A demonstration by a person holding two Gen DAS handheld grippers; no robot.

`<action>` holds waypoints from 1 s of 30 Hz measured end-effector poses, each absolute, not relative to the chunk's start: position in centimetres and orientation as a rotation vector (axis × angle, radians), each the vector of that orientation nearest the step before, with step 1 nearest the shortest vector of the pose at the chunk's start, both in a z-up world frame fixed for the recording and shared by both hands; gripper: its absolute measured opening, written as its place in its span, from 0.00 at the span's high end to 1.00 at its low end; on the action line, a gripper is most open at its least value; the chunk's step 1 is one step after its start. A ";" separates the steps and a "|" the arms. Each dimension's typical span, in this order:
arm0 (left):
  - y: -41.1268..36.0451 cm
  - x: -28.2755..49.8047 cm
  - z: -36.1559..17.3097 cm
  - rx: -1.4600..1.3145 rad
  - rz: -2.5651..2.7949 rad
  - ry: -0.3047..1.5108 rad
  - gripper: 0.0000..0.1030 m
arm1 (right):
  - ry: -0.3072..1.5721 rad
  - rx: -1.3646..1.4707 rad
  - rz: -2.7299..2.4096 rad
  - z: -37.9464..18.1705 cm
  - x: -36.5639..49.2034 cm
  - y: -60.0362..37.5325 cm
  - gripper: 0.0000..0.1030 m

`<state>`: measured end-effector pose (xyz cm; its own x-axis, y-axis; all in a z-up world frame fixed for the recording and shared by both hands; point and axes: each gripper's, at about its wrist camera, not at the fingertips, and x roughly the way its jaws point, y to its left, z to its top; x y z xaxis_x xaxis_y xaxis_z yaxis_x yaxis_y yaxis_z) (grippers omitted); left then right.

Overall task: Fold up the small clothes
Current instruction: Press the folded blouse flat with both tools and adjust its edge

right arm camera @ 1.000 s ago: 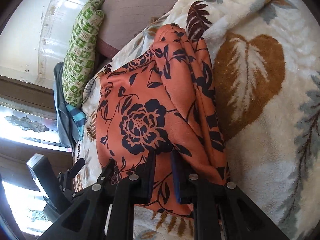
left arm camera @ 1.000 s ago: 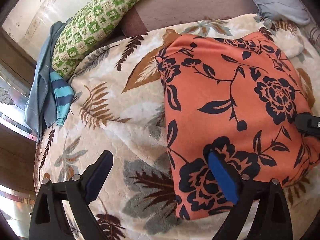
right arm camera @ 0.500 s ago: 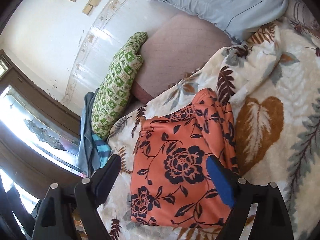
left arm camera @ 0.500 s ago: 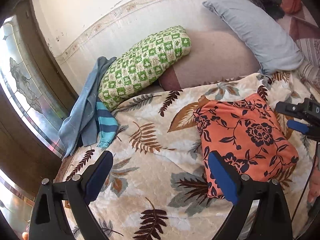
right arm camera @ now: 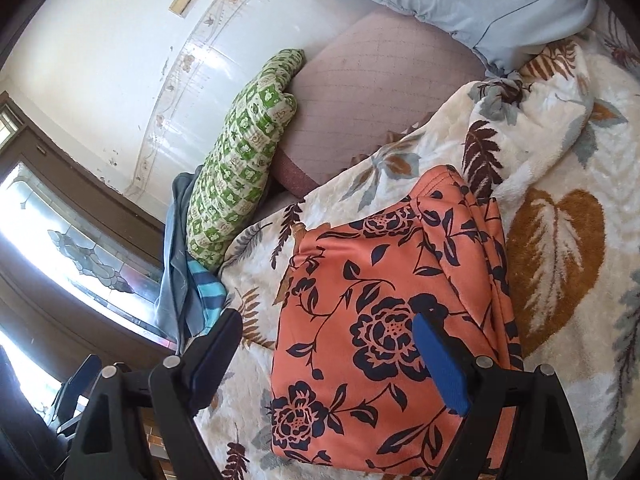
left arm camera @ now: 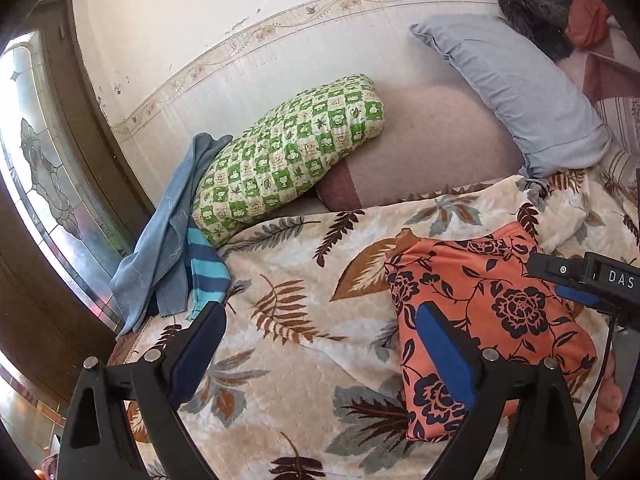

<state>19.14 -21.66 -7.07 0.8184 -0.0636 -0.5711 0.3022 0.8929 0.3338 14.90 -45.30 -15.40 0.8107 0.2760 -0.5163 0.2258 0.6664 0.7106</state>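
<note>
The folded orange cloth (left arm camera: pixel 480 320) lies flat on the leaf blanket (left arm camera: pixel 304 320), with nothing gripping it. In the left wrist view the left gripper (left arm camera: pixel 316 340) has its jaws wide apart and empty; the cloth sits at about 2 o'clock from the gap, its left edge just behind the blue right pad (left arm camera: pixel 444 356). The right gripper (left arm camera: pixel 576 284) shows at the 3 o'clock edge, above the cloth's far side. In the right wrist view the right gripper (right arm camera: pixel 324 352) also stands wide apart and empty, and the cloth (right arm camera: pixel 384 320) fills the gap from 12 to 3 o'clock, below the fingers. A green pillow (left arm camera: pixel 288 160) and blue clothes (left arm camera: pixel 168 240) lie at 10 to 11 o'clock
</note>
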 end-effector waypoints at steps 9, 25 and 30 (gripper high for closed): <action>-23.6 22.5 -10.8 0.417 -0.230 0.645 0.07 | 0.776 0.845 -0.049 -19.0 16.8 -46.1 0.67; -29.3 32.9 -18.3 0.370 -0.263 0.980 0.00 | 0.824 0.959 -0.045 -21.3 16.8 -48.1 0.77; -32.0 37.8 -21.1 0.459 -0.219 1.085 0.00 | 0.827 0.954 -0.039 -21.1 16.4 -48.0 0.76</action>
